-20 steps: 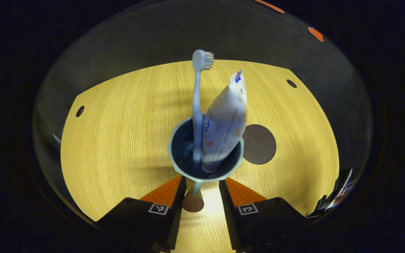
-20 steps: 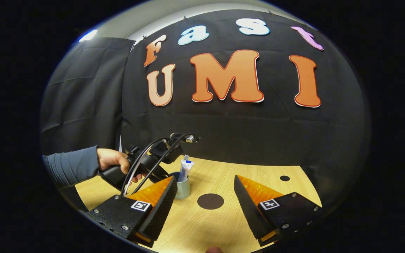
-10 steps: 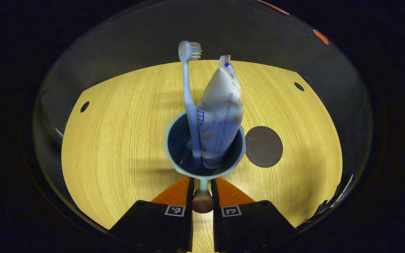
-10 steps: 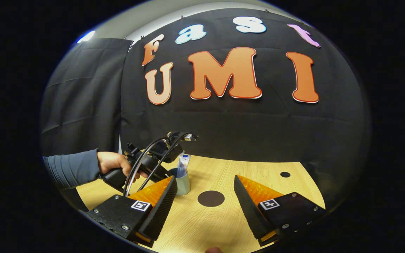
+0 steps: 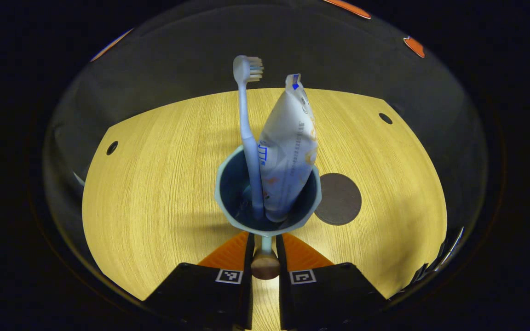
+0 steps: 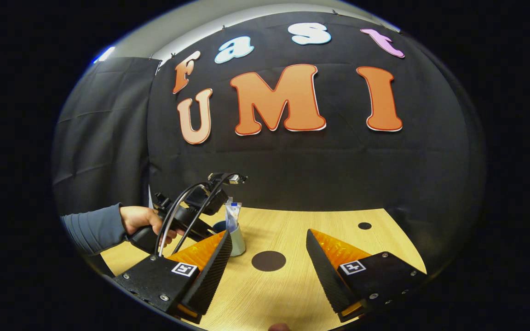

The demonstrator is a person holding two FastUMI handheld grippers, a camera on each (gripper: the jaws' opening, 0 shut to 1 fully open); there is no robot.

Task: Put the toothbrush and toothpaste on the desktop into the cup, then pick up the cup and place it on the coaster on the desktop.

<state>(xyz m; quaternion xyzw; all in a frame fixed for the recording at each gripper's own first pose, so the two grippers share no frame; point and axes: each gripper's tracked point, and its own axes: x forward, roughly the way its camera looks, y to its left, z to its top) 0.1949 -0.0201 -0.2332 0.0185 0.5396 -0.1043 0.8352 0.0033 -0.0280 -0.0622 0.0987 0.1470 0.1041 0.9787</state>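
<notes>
Wooden cup (image 5: 267, 202) handle pinched by left hand-held gripper (image 5: 265, 264); right hand-held gripper (image 6: 267, 266) spread.

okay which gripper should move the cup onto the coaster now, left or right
Left. The left gripper is already shut on the cup's handle, and the coaster lies just beside the cup. The right gripper hangs open and apart from it.

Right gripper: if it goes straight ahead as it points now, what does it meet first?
Probably the desktop just before the dark round coaster, which lies ahead between the open fingers of the right gripper; depth is unclear.
</notes>
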